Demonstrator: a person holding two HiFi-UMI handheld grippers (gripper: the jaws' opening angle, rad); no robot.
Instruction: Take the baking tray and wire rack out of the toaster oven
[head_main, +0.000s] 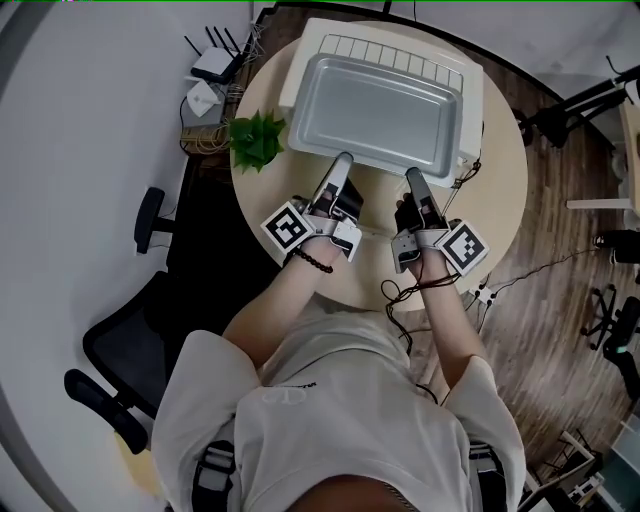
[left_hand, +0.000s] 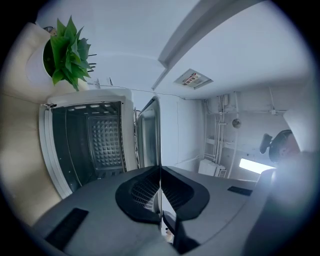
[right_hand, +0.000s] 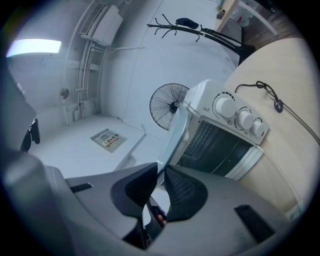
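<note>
Baking tray (head_main: 375, 115) whole overhead, edge-on between jaws

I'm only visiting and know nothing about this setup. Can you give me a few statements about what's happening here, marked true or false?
1. The baking tray sits inside the toaster oven. False: it is out of the oven, held up in the open.
2. The left hand-held gripper and the right hand-held gripper each pinch the tray's near rim. True.
3. The tray is loaded with food. False: its surface is bare.
4. A green plant stands on the round table beside the oven. True.
</note>
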